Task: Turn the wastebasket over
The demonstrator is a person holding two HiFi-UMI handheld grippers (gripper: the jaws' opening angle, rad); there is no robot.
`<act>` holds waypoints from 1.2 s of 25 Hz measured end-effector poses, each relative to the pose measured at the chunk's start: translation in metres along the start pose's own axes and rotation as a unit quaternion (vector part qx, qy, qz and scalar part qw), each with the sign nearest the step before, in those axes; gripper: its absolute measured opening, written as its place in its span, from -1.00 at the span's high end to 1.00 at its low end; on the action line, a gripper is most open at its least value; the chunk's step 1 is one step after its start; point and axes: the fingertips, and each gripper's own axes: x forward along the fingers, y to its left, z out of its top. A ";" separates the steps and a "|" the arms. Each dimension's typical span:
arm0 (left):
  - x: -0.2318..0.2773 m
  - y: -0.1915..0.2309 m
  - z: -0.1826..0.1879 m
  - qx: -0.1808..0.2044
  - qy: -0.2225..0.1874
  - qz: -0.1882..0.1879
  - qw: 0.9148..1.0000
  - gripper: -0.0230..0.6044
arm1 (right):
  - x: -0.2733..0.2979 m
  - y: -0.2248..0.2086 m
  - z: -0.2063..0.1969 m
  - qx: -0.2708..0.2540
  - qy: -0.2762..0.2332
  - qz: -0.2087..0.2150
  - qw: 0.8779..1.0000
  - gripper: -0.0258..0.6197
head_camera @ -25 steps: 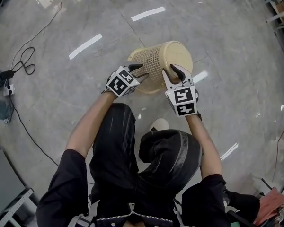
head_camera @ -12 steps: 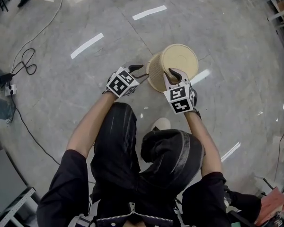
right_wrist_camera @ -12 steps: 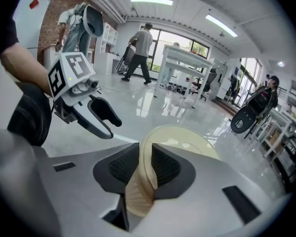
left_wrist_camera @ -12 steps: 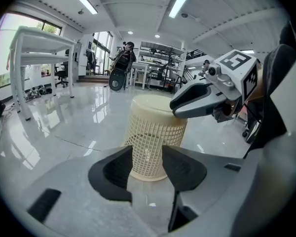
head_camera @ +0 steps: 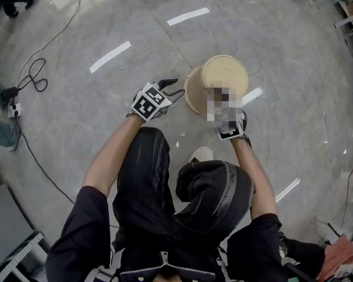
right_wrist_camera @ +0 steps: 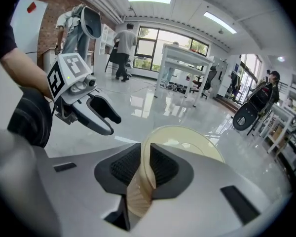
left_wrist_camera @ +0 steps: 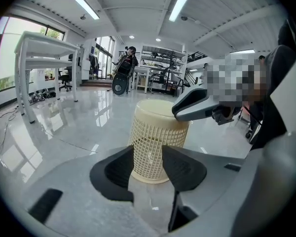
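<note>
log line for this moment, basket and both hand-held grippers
wastebasket: standing on floor, solid end up | right hand-held gripper: jaws just closed on its top edge | left hand-held gripper: open, clear of it

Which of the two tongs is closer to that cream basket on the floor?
Right. The right tongs have just been closing on the top edge of the wastebasket, which sits between them. The left tongs hang open beside its mesh wall, not touching.

the wastebasket [head_camera: 223,74] is cream, its wall an open square lattice, its top face plain. the floor [head_camera: 106,28] is glossy grey, veined, with white light streaks. the left gripper [head_camera: 177,87] is pale grey with black pads [left_wrist_camera: 183,168] and black-and-white square markers. the person's clothes [head_camera: 141,181] are black.
</note>
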 end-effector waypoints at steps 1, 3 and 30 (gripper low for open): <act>-0.002 -0.001 0.003 0.004 -0.006 0.000 1.000 0.35 | -0.003 -0.004 0.002 0.028 -0.013 0.000 1.000 0.74; -0.006 -0.001 0.011 0.014 -0.023 -0.004 1.000 0.46 | -0.011 -0.018 0.005 0.103 -0.043 -0.007 0.994 0.77; -0.095 -0.078 0.237 0.035 -0.140 -0.068 0.987 0.91 | -0.197 -0.132 0.079 0.222 -0.067 -0.134 0.963 0.89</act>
